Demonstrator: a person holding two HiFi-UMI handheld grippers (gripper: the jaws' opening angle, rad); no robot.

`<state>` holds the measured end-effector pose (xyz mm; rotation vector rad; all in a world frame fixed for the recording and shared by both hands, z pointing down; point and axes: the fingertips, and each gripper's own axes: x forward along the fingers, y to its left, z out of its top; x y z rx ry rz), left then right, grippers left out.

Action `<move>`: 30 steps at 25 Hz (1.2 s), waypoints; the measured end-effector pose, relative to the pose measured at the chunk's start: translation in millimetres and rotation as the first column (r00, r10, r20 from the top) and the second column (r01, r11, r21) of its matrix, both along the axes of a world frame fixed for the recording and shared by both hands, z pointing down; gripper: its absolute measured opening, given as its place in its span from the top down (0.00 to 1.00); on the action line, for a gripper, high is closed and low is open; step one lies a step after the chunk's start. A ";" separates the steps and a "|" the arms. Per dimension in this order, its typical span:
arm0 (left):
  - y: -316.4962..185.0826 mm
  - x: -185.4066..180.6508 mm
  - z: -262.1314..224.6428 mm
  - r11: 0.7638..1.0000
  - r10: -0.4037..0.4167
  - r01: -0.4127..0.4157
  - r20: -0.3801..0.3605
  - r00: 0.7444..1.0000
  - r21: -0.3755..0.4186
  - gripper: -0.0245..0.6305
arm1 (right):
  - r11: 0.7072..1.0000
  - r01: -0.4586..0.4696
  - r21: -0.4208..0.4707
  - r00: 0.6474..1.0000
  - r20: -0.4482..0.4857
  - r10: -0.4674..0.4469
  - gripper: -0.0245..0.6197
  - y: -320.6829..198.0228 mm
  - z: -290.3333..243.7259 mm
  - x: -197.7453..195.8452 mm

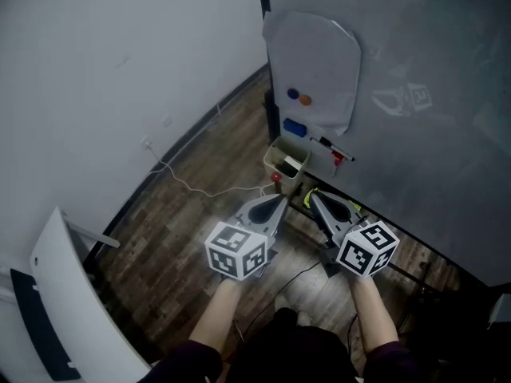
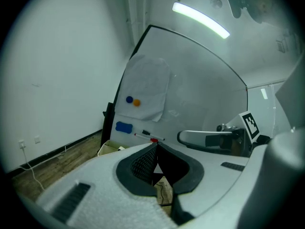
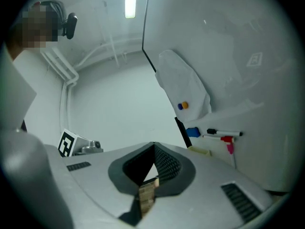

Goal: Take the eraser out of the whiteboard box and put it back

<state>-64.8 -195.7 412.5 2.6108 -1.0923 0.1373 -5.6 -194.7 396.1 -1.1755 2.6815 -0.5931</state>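
A blue eraser [image 1: 295, 128] sits on the whiteboard [image 1: 415, 158] under a paper sheet with two magnets. It also shows in the left gripper view [image 2: 123, 127] and the right gripper view [image 3: 192, 132]. Just below it a beige open box [image 1: 285, 163] stands at the board's foot, with something white inside. My left gripper [image 1: 280, 200] and right gripper [image 1: 313, 195] hover side by side short of the box, both pointing toward it. Each pair of jaws meets at the tips with nothing between them: left gripper [image 2: 156, 146], right gripper [image 3: 153, 145].
Black and red markers [image 1: 331, 146] lie on the ledge right of the eraser. A white cable [image 1: 192, 183] runs across the wooden floor from a wall socket [image 1: 147, 144]. A white panel [image 1: 72, 302] leans at the lower left. Dark cables trail under my hands.
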 end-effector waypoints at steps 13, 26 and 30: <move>-56.3 0.8 21.2 0.999 0.023 -0.023 -0.010 1.000 -0.042 0.96 | 0.998 -0.048 -0.038 0.999 -0.005 0.048 0.96 -54.6 21.9 2.1; -81.0 5.3 45.6 1.000 0.010 -0.010 0.062 0.998 -0.012 0.95 | 0.997 -0.010 -0.074 1.000 0.007 0.010 0.96 -70.1 39.5 -6.5; -96.0 9.3 62.6 1.000 -0.009 0.011 0.080 0.997 -0.020 0.94 | 0.997 -0.012 -0.082 1.000 0.019 0.014 0.96 -73.9 42.6 -6.2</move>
